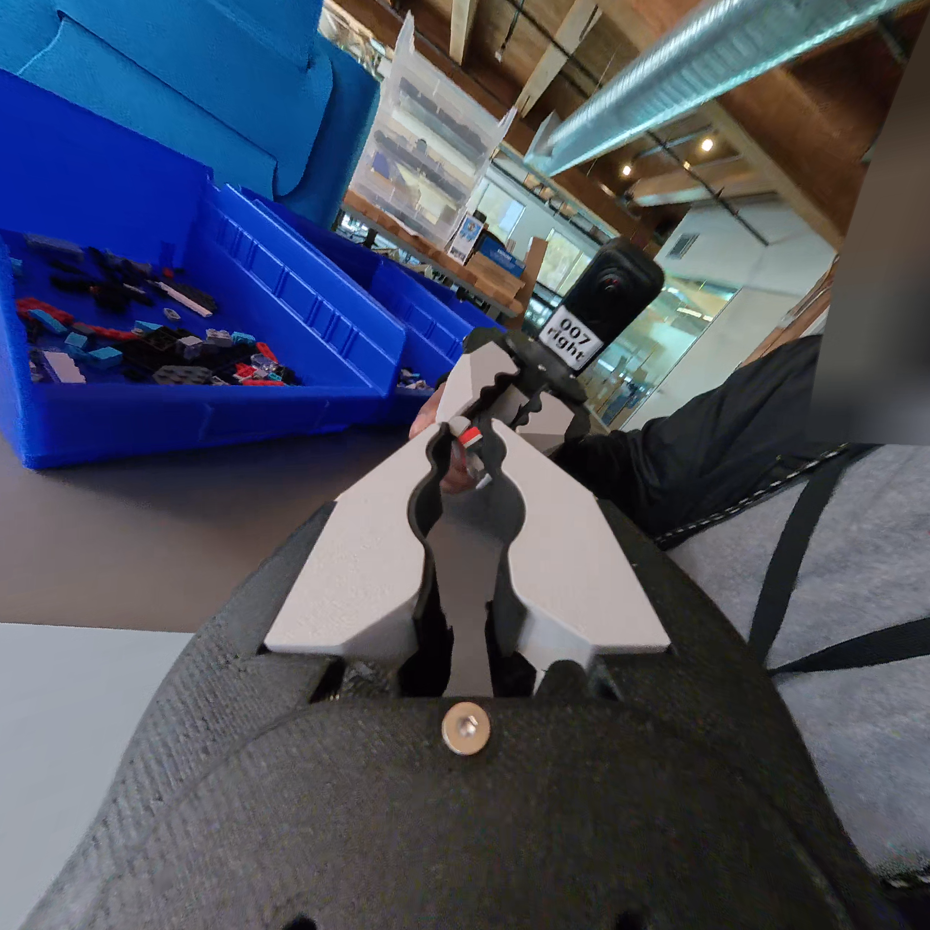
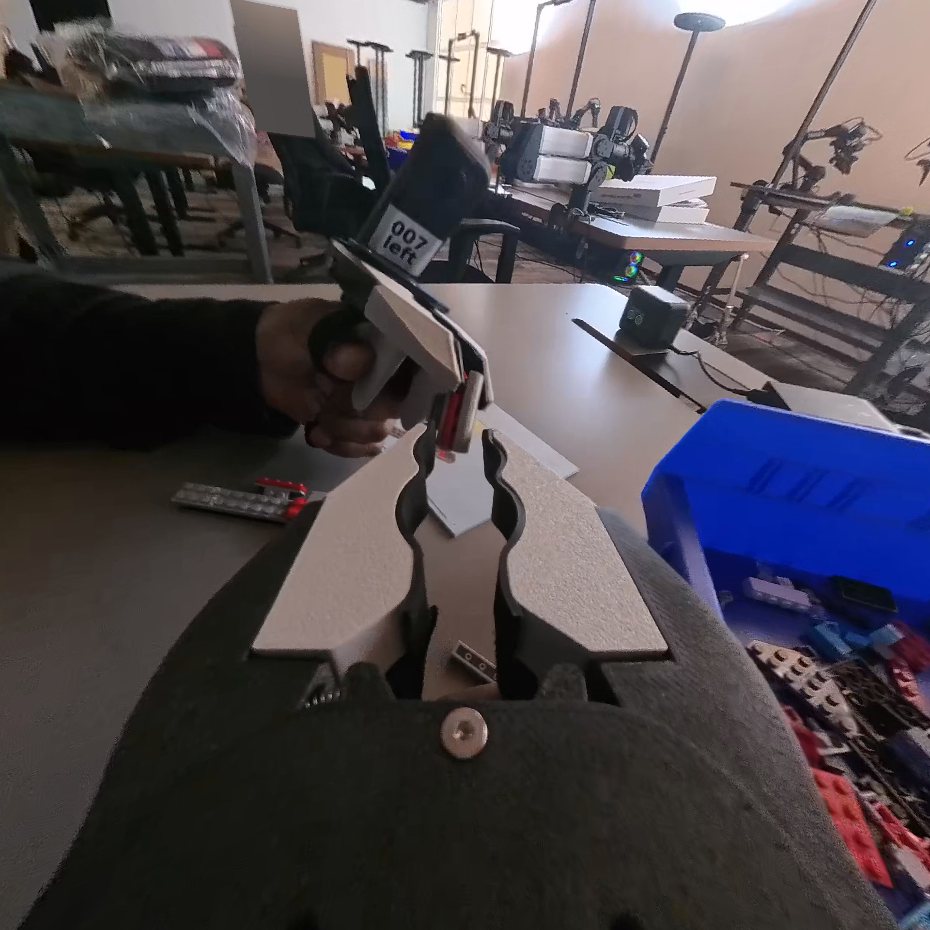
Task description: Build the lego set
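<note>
My left gripper (image 1: 465, 445) is shut on a small red and grey lego assembly (image 1: 469, 437) and holds it up above the table. In the right wrist view the left gripper (image 2: 460, 402) comes in from the left with that assembly (image 2: 455, 420) at its tips. My right gripper (image 2: 457, 435) is open, its tips on either side of the assembly's lower end; its left fingertip (image 2: 427, 443) is close to it. It also shows in the left wrist view (image 1: 508, 402), facing the left one. A grey plate with red bricks (image 2: 241, 498) lies on the table.
A blue bin (image 1: 201, 417) of loose bricks (image 1: 151, 342) stands to the left, with a second blue bin (image 1: 428, 312) behind it. It shows in the right wrist view (image 2: 780, 478) at right. A small grey brick (image 2: 473, 659) and a pale sheet (image 2: 468, 503) lie on the table. Only a small space, under 4 cm, lies between the two pairs of fingers.
</note>
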